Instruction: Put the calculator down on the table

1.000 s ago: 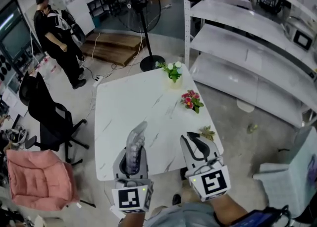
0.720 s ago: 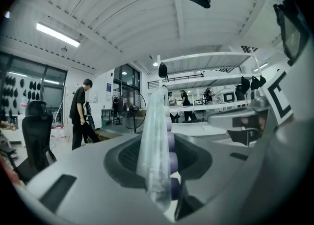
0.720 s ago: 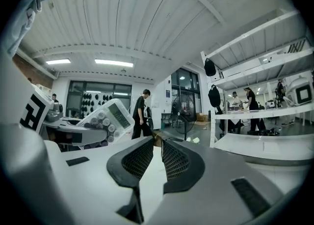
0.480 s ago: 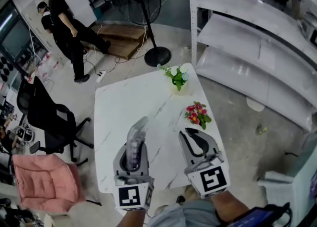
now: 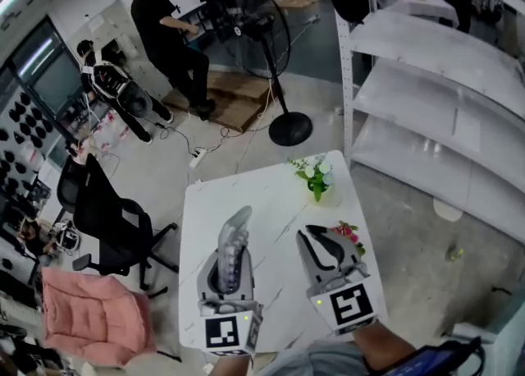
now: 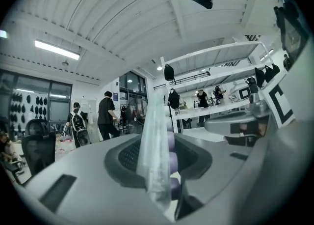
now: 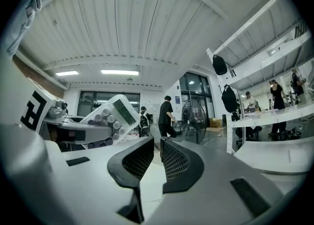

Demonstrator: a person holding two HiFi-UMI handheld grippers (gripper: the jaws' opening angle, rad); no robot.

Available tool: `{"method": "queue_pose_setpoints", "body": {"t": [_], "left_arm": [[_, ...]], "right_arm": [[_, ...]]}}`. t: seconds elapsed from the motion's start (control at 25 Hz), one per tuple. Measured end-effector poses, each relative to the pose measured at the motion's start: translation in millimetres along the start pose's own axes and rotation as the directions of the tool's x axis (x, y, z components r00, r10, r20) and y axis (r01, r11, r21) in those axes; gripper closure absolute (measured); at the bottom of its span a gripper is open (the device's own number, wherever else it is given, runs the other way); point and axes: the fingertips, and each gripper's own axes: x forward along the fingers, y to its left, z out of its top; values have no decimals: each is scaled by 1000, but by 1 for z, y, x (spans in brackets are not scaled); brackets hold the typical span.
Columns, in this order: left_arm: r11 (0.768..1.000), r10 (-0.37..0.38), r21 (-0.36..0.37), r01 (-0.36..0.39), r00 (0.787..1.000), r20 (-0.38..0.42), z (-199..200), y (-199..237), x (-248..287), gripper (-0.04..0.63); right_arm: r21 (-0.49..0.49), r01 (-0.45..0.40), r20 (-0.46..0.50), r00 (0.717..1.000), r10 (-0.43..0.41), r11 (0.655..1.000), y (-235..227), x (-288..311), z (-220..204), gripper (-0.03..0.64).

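Observation:
A white calculator (image 5: 235,231) with purple keys and a green display stands on edge between the fingers of my left gripper (image 5: 230,261), which is shut on it over the near part of the white marble table (image 5: 271,194). The left gripper view shows the calculator (image 6: 153,170) edge-on in a clear cover, pinched by the pads. My right gripper (image 5: 311,236) hovers beside it to the right. Its jaws are closing, a narrow slit is left, and nothing is between them (image 7: 157,143). In the right gripper view the calculator (image 7: 115,113) sticks up at the left.
A small pot of white flowers (image 5: 316,176) and a red flower bunch (image 5: 349,233) stand along the table's right side. A black office chair (image 5: 115,226) and a pink cushioned chair (image 5: 86,317) are at the left, white shelves (image 5: 426,79) at the right. A fan (image 5: 279,46) and people are beyond.
Both grippers have travelled forward over the table with the calculator still held. The flowers now lie closer to the right gripper. The standing person has walked farther back.

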Motion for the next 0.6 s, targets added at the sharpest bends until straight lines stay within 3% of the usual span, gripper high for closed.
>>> {"method": "queue_pose_setpoints", "body": {"t": [0.16,0.4,0.6], "left_arm": [[1000,6,-12,-6,1000,-6,2,3,7,463],[1000,-28,-2,28,1000,-11,-31,11,16,463],[999,-49,-26,47,996,-79,-64,10,22,463]], "right_arm": [[-2,-14,9,1000,14,1000,1,8,4,557],[14,-5,-42,999,5,1000,3,17,-16,557],[36,-1,-109,994,5,999,6,21,-44,557]]}}
